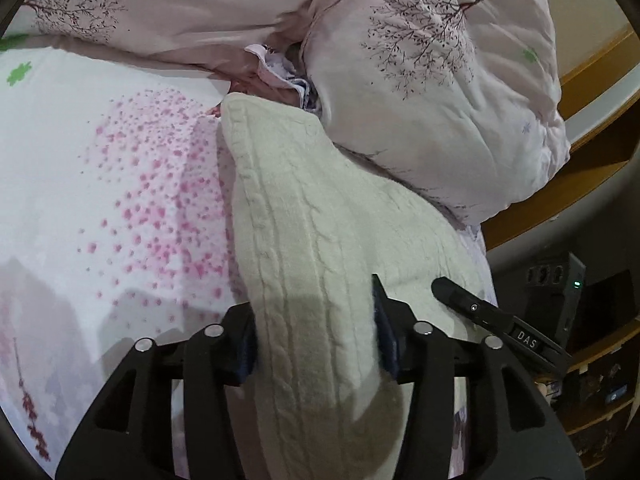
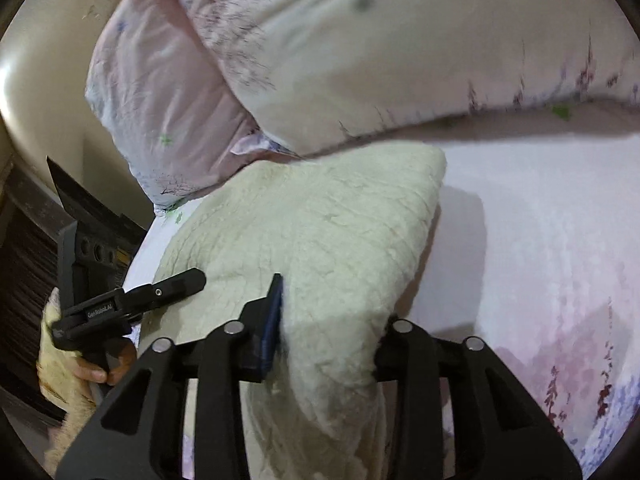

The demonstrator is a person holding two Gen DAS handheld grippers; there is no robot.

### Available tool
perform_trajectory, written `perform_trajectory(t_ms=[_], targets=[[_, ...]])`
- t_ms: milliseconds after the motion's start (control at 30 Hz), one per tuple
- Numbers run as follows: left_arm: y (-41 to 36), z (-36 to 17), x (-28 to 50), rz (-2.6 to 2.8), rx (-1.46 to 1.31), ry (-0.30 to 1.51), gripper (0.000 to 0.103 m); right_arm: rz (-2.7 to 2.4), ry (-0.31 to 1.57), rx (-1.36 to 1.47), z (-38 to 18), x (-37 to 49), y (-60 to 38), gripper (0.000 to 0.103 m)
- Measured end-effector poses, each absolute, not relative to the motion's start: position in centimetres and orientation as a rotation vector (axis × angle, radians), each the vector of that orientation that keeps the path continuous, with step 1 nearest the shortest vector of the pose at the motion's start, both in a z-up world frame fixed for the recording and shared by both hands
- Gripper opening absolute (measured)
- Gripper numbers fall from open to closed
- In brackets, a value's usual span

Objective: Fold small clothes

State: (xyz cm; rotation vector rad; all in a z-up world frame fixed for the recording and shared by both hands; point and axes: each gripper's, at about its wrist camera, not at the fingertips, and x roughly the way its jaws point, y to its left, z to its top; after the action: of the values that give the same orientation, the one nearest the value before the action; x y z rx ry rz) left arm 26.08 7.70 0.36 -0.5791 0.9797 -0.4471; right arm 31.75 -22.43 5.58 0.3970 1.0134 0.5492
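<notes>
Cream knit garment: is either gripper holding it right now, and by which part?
Both. The left gripper and right gripper each pinch a bunched near edge of the cream knit garment.

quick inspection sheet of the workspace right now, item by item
surface: bed sheet, white with pink speckle print, partly covered.
job's things: cream knit garment, cable pattern on one face, fleecy on the other, lifted at its near edge by both grippers, far end lying on the sheet.
clutter: bunched pink duvet with tree print, against the garment's far end.
grippers: left gripper shut on the garment; right gripper shut on the garment; a hand holds the left gripper's handle.
cables: nothing seen.
surroundings: wooden bed frame; dark device with a green light beside the bed.
</notes>
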Motion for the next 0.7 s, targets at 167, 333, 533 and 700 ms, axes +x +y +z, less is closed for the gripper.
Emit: perform_trajectory(t_ms=[167, 333, 533, 700], targets=[[7.4, 1.2, 25.5, -0.423, -0.517, 0.958, 0.056, 0.542, 1.001, 0.442, 6.1, 31.2, -24.3, 0.043], [8.1, 2.0, 24.1, -0.390, -0.476, 0.933, 0.059, 0.523, 0.963, 0.442, 6.9, 30.3, -25.5, 0.031], [8.0, 1.5, 23.8, -0.335, -0.401, 0.925, 0.063, 0.416, 1.008, 0.372, 4.8, 30.7, -24.7, 0.025], [6.9, 1.9, 23.2, -0.277, -0.292, 0.883, 0.065, 0.357, 0.974, 0.251, 5.4, 30.3, -24.2, 0.041]])
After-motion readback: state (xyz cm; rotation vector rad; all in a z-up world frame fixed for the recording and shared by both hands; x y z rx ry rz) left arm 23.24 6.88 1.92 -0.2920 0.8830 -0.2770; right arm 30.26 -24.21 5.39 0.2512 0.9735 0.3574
